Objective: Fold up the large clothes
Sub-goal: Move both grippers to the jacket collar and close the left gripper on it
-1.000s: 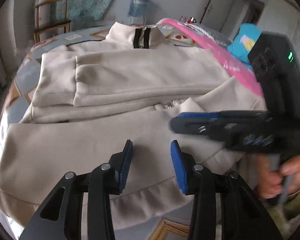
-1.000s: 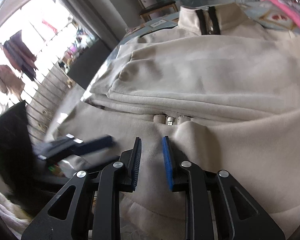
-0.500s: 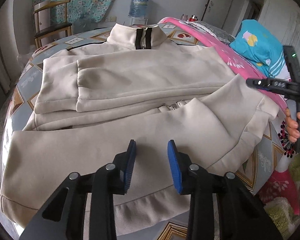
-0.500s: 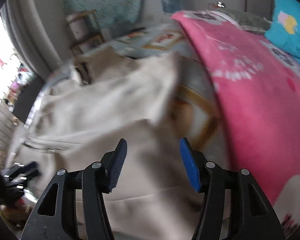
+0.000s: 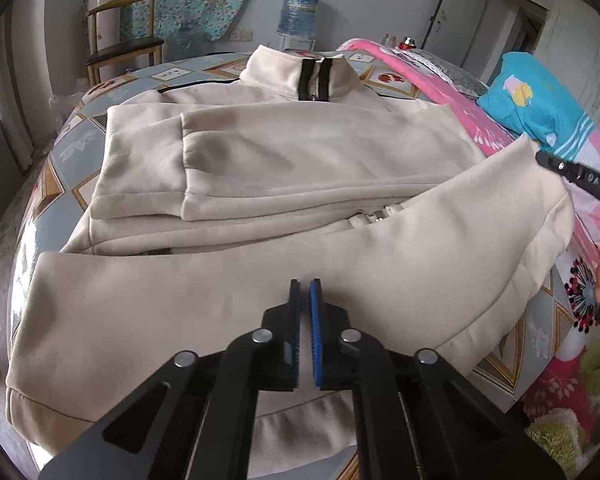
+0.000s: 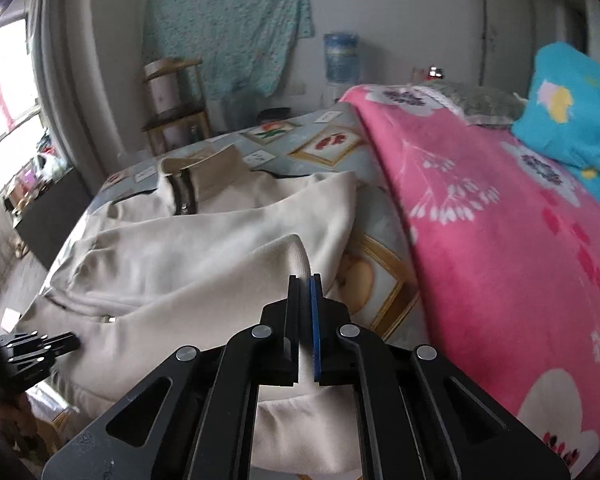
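A large beige zip-up jacket (image 5: 284, 168) lies on the bed, sleeves folded across its chest, collar at the far end. Its lower part is folded up toward me. My left gripper (image 5: 305, 292) is shut, pinching the beige fabric at the near middle of the folded hem. My right gripper (image 6: 305, 284) is shut on the raised right corner of the jacket (image 6: 220, 248), where a fold of fabric stands up between the pads. The right gripper's tip also shows at the right edge of the left wrist view (image 5: 576, 172).
The bedsheet (image 5: 72, 148) is grey with framed pictures. A pink floral blanket (image 6: 500, 240) and a blue pillow (image 6: 572, 112) lie to the right. A wooden chair (image 5: 120, 36) and a water dispenser (image 5: 300, 16) stand by the far wall.
Both grippers have closed from open onto the jacket fabric. The right gripper has swung from the middle of the jacket to its right corner.
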